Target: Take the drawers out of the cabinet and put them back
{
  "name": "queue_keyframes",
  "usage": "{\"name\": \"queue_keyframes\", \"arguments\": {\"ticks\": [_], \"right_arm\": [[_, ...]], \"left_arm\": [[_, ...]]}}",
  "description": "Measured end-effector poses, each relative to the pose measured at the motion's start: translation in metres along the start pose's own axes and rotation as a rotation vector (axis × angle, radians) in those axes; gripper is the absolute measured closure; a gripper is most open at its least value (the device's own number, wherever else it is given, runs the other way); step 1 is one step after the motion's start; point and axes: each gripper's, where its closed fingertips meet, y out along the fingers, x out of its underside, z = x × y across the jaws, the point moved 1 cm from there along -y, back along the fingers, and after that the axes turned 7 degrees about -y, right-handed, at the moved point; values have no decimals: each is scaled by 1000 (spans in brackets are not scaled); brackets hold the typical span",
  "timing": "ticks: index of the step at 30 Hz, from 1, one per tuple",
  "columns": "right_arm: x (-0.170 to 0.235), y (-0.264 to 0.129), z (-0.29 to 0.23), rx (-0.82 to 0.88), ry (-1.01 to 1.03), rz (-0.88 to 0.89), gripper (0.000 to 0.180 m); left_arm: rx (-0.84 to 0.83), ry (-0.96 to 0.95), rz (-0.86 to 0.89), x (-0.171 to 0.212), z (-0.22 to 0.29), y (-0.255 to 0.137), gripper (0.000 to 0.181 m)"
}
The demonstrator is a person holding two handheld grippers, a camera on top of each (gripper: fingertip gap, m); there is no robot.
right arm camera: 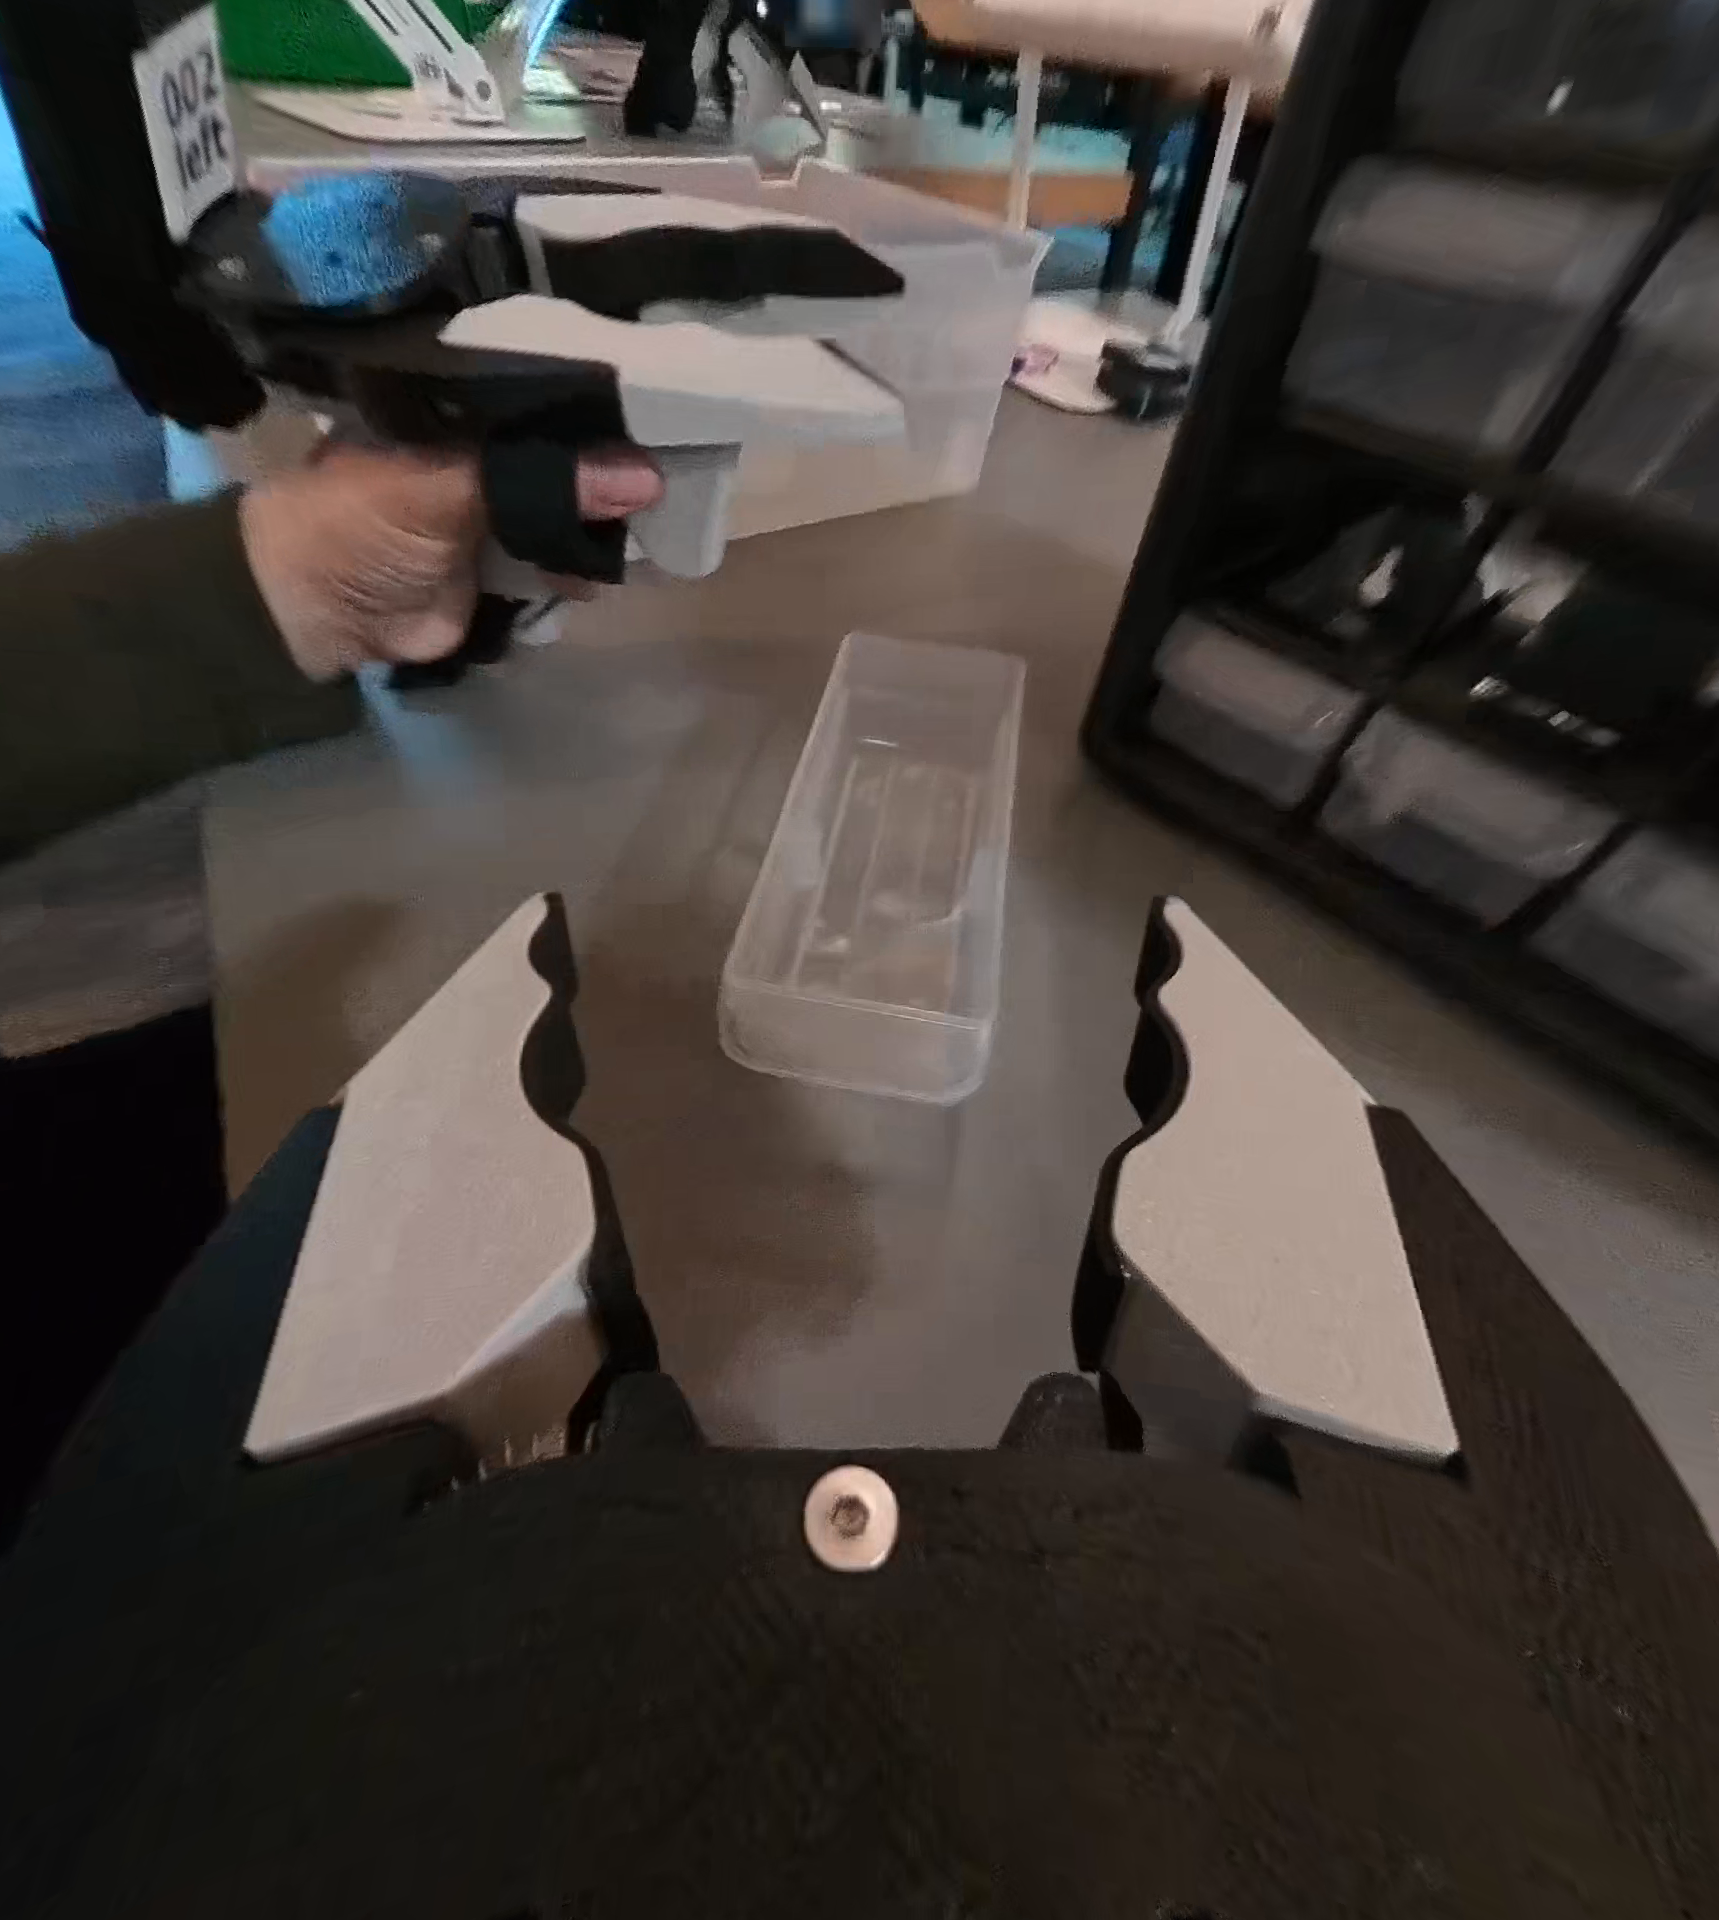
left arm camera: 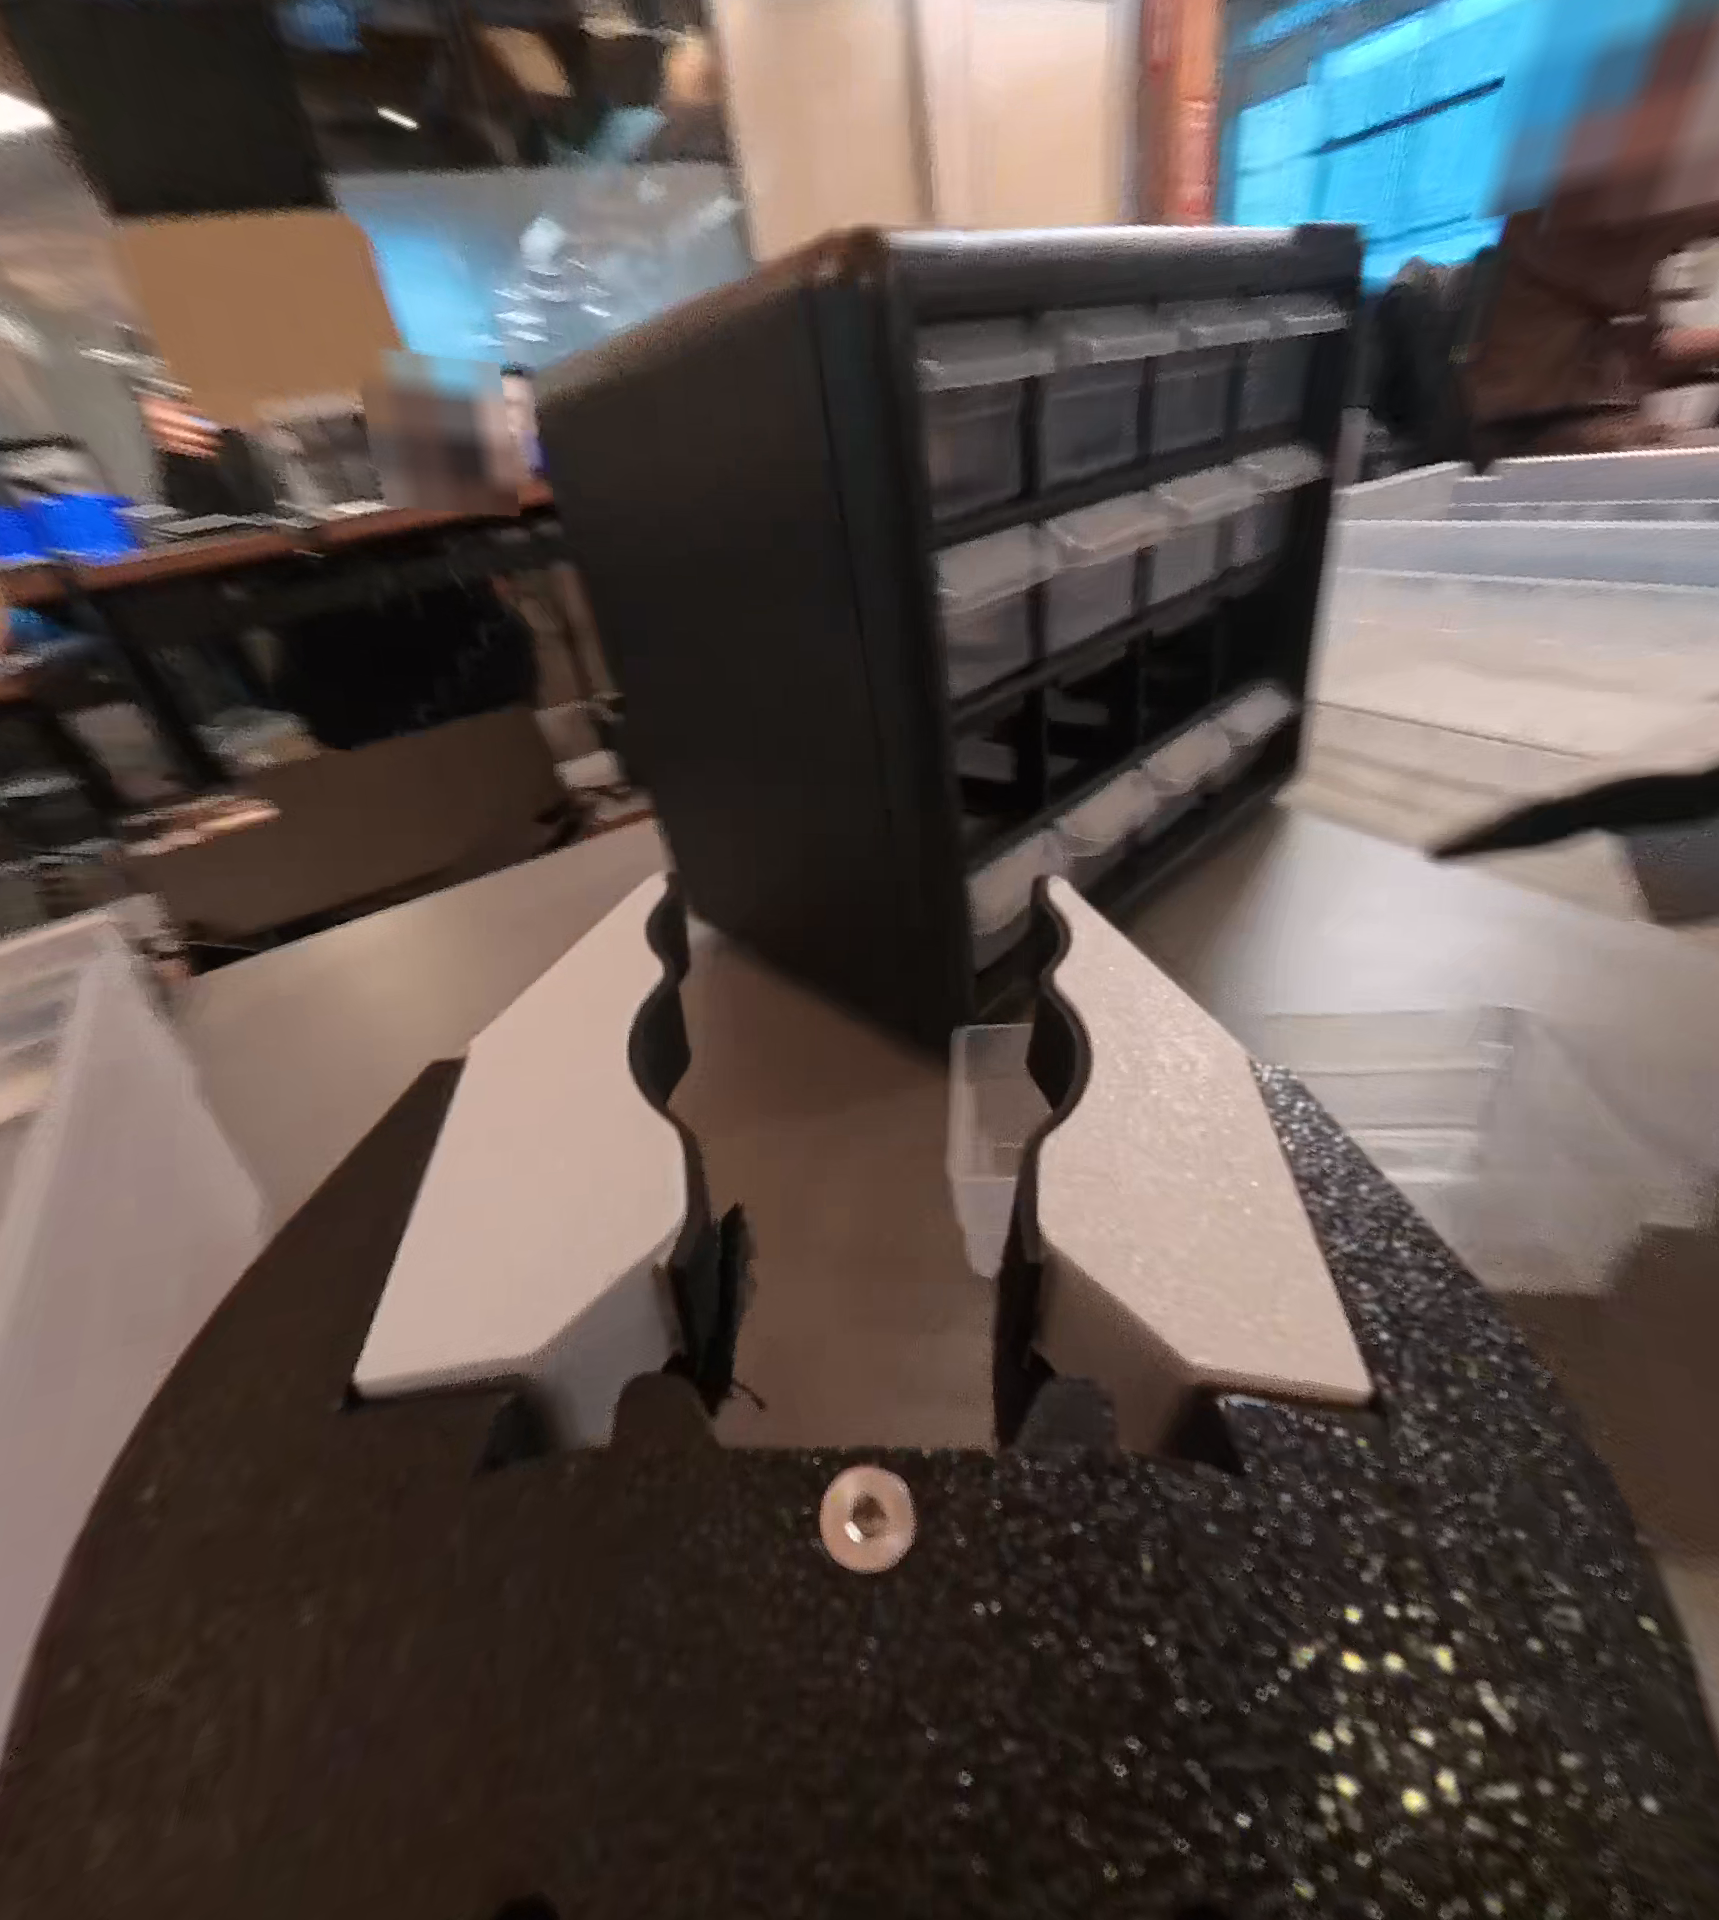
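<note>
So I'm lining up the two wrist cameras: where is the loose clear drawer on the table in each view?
Left wrist view: only one end of the clear drawer shows, just inside the left gripper's right-hand finger.
Right wrist view: the whole drawer lies at centre on the table, ahead of the open right gripper.
Shared landmark: the black cabinet, behind the drawer in the left view, to its right in the right view.

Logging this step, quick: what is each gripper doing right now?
Left gripper: open, holding nothing.
Right gripper: open, holding nothing; a clear drawer lies on the table ahead of it.
</note>
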Motion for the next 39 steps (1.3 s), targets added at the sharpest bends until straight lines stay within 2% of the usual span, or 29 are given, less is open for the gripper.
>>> {"name": "queue_keyframes", "arguments": {"ticks": [1,3,7,14,16,17,23,33,36,39], "right_arm": [[2,2,-2,-15,50,-18,76],[6,8,-5,-28,107,-62,80],[23,18,-10,-31,113,-200,81],[50,31,-12,-15,79,-415,84],[45,31,-10,8,59,-379,110],[41,30,-9,15,56,-354,113],[36,27,-2,47,93,-310,114],[24,8,9,188,176,-211,114],[16,0,9,244,208,-183,114],[9,-5,15,291,225,-170,114]], "left_arm": [[-65,26,17,0,-9,0,122],[-102,48,12,2,-14,1,121],[-87,31,33,0,-11,3,112],[-57,-99,124,-8,-12,-4,111],[-44,-141,132,-9,-13,-6,110],[-41,-159,135,-9,-14,-6,109],[-76,-124,60,3,-17,-2,110],[-65,-132,77,1,-15,-2,116],[-68,-112,95,-9,-16,3,119],[17,-120,141,-36,-3,17,117]]}}
